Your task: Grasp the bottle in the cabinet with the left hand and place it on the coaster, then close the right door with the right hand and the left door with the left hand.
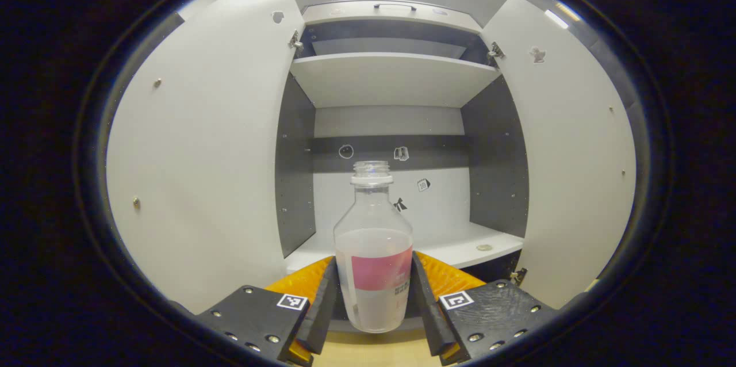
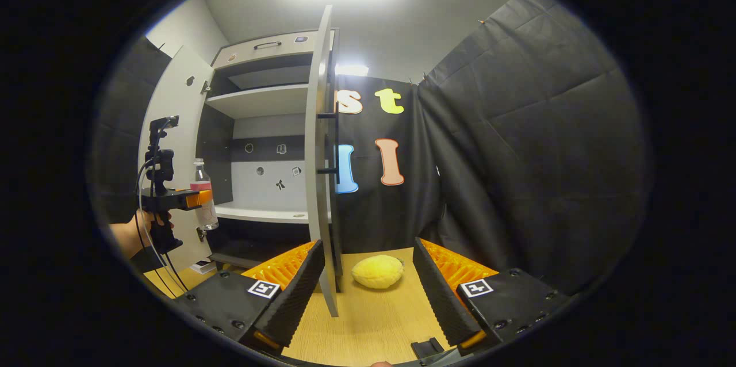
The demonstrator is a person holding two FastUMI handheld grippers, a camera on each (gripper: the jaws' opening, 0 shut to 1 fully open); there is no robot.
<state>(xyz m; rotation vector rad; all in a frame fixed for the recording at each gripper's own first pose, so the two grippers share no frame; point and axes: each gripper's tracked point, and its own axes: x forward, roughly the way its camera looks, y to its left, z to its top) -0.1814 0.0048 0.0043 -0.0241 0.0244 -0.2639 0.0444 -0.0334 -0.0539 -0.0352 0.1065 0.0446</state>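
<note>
A clear, capless bottle (image 1: 374,252) with a pink label hangs upright in front of the open cabinet, and my left gripper (image 1: 374,268) is shut on its lower half. Behind it lies the bare lower shelf (image 1: 454,243). The left door (image 1: 201,154) and right door (image 1: 569,154) both stand wide open. In the right gripper view a hand holds the left gripper (image 2: 192,199) with the bottle (image 2: 204,191) just outside the shelf. My right gripper (image 2: 368,249) is open above the table, its left finger close to the right door's edge (image 2: 319,154).
A yellow, lemon-like object (image 2: 378,271) lies on the wooden table (image 2: 374,321) between my right fingers. Two dark handles (image 2: 326,171) stick out of the right door. A small round disc (image 1: 485,247) sits on the lower shelf. A flat white thing (image 2: 201,266) lies below the cabinet.
</note>
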